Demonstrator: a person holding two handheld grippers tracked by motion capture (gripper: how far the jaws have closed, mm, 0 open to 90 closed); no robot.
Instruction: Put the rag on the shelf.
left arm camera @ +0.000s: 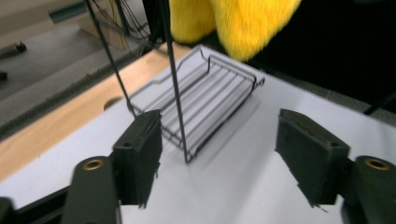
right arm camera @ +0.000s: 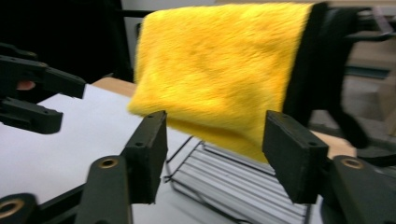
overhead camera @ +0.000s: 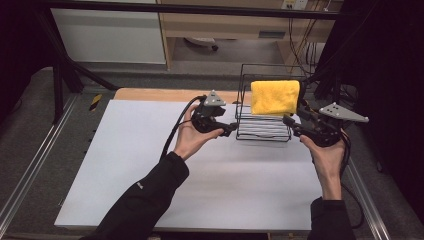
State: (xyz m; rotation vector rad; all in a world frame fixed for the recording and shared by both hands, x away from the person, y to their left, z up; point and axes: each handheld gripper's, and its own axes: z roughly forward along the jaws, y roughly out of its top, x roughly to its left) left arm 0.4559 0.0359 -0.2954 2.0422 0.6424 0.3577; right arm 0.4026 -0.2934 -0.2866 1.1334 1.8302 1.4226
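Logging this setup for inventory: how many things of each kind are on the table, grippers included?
Yellow cloth: 1
Black wire rack: 1
Grippers: 2, left gripper and right gripper, both open, nothing between the jaws
Total: 4

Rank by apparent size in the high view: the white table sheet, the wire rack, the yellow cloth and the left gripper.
1. white table sheet
2. wire rack
3. yellow cloth
4. left gripper

The cloth covers part of the rack, so the rack's full extent is partly a guess.
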